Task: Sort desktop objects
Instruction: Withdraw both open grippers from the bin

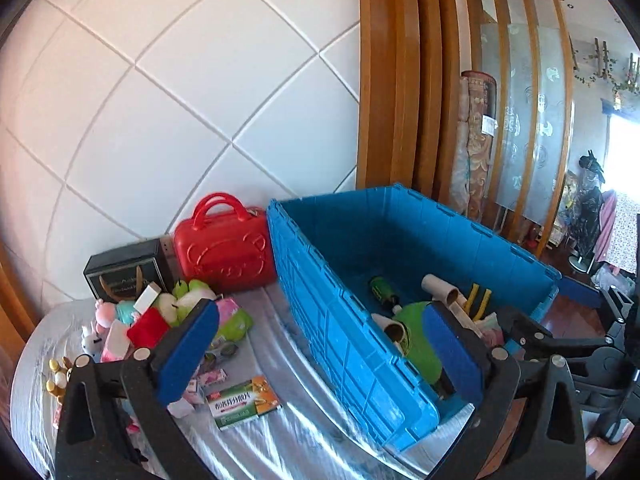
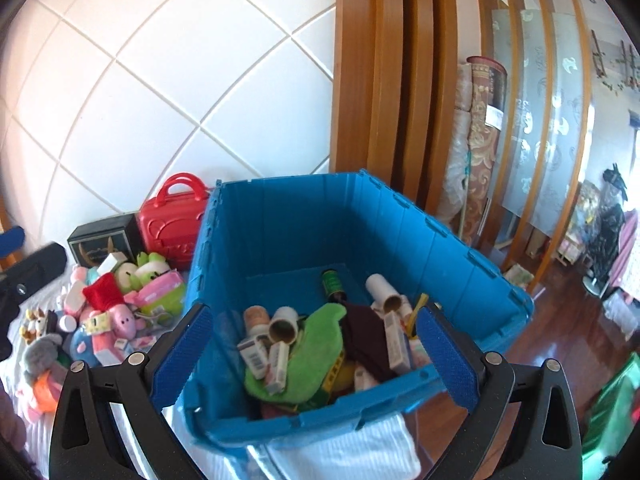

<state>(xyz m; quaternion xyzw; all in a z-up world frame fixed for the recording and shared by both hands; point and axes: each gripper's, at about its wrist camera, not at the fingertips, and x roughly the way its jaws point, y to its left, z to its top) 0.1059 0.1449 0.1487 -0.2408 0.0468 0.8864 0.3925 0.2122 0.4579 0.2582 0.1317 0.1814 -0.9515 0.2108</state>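
Observation:
A blue plastic crate (image 1: 344, 332) (image 2: 280, 224) stands on the table's right side. It holds a green cloth (image 2: 316, 352), cardboard tubes (image 2: 384, 290), small boxes (image 2: 256, 354) and a dark green bottle (image 2: 332, 282). My left gripper (image 1: 320, 348) is open and empty, straddling the crate's near-left wall. My right gripper (image 2: 316, 354) is open and empty, above the crate's front rim. A pile of plush toys and small items (image 1: 160, 316) (image 2: 112, 316) lies left of the crate. A green and orange medicine box (image 1: 244, 402) lies on the table near my left gripper.
A red toy suitcase (image 1: 224, 246) (image 2: 172, 220) and a black box (image 1: 124, 270) (image 2: 104, 240) stand against the white padded wall. The table carries a shiny plastic cover (image 1: 288, 440). A wooden door frame and a slatted screen rise behind the crate. The right gripper's body (image 1: 560, 344) shows at right.

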